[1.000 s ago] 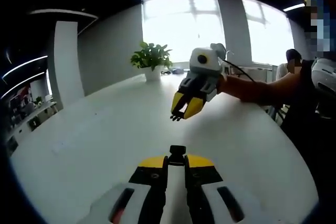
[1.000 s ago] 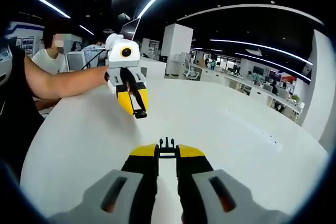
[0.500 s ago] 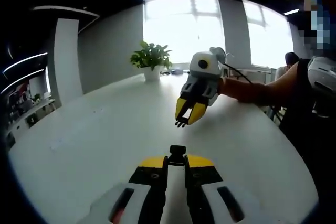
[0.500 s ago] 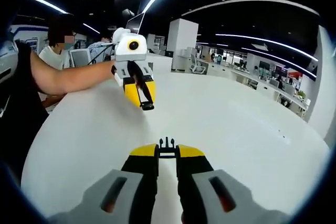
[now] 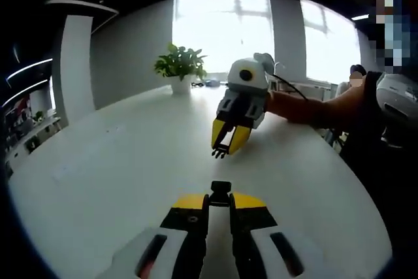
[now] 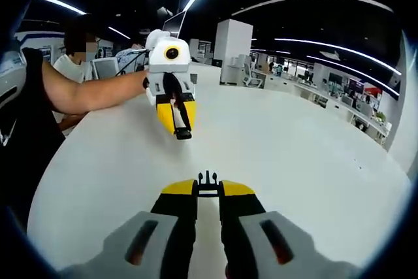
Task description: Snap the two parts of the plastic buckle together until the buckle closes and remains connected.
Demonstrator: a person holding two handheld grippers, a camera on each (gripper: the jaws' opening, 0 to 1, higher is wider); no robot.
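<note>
Between the closed jaws of the left gripper sits the socket half, facing the pronged half clamped in the right gripper; the halves are well apart, mating undone.

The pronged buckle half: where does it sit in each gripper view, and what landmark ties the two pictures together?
Left gripper view: pronged buckle half at centre, clamped in the right gripper coming in from the right.
Right gripper view: the same half low at centre, between this view's own yellow jaws.
Shared landmark: the white table.
</note>
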